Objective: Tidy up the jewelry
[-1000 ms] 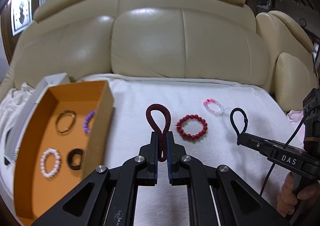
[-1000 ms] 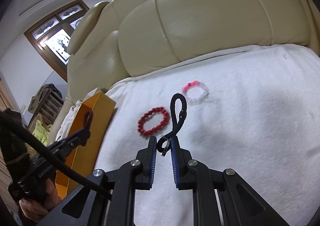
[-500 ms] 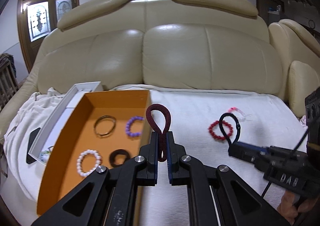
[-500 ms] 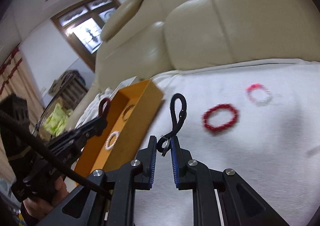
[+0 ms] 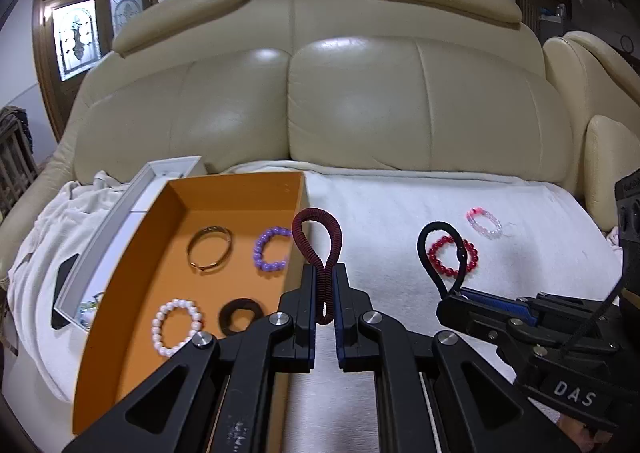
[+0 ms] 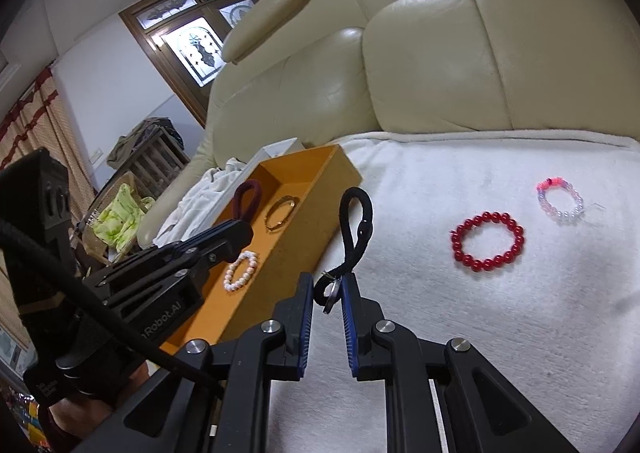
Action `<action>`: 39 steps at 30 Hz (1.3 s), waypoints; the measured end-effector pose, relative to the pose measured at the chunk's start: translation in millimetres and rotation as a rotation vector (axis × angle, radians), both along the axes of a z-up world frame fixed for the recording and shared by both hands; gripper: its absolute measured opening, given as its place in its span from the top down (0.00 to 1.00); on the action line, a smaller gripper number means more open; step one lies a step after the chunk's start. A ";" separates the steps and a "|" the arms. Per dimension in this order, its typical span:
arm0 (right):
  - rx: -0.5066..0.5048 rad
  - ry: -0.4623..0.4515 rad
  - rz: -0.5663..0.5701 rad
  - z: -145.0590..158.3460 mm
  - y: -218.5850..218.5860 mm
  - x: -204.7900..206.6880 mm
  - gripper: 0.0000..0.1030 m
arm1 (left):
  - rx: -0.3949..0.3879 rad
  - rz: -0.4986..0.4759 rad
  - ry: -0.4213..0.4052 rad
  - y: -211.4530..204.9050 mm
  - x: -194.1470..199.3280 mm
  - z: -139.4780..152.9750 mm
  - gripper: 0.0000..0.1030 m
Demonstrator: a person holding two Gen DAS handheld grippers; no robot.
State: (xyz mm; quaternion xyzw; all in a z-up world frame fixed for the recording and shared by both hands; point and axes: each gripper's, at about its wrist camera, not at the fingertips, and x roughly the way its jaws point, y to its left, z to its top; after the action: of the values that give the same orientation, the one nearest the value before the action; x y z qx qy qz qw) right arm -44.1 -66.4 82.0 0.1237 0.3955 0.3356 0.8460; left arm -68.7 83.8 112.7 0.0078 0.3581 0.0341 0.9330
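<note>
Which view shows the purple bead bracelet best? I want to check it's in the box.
The left wrist view: the purple bead bracelet lies in the orange box, only its right edge hidden behind the wall. In the right wrist view it doesn't show.

Both bands (image 5: 317, 249) nearer orange box (image 5: 120, 317).

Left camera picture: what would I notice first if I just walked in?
Probably the orange box on the white blanket, with four bracelets lying inside. Next, the dark red coil loop pinched in the left tool, and the black loop in the right tool.
</note>
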 end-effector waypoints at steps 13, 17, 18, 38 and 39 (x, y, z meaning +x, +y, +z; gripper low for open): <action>-0.048 0.020 -0.060 -6.5 -37.3 6.2 0.85 | 0.007 -0.075 0.048 -33.1 13.4 -12.9 0.93; -0.102 0.057 -0.107 -13.0 -58.6 8.5 0.85 | -0.038 -0.113 0.155 -51.5 28.5 -38.8 0.92; -0.116 0.074 -0.121 -15.9 -64.7 10.3 0.85 | -0.049 -0.122 0.176 -55.1 31.5 -44.5 0.92; -0.355 0.227 -0.220 -32.9 -111.5 26.6 0.49 | -0.120 -0.191 0.319 -46.0 32.8 -75.9 0.48; -0.346 0.219 -0.215 -31.1 -110.8 25.7 0.49 | -0.125 -0.189 0.319 -42.9 33.6 -76.3 0.48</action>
State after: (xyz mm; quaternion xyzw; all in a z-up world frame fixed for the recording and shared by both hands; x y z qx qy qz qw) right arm -18.4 -177.2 50.9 0.0539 0.5212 0.1553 0.8375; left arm -35.1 40.9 36.3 -0.0110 0.5007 -0.0776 0.8620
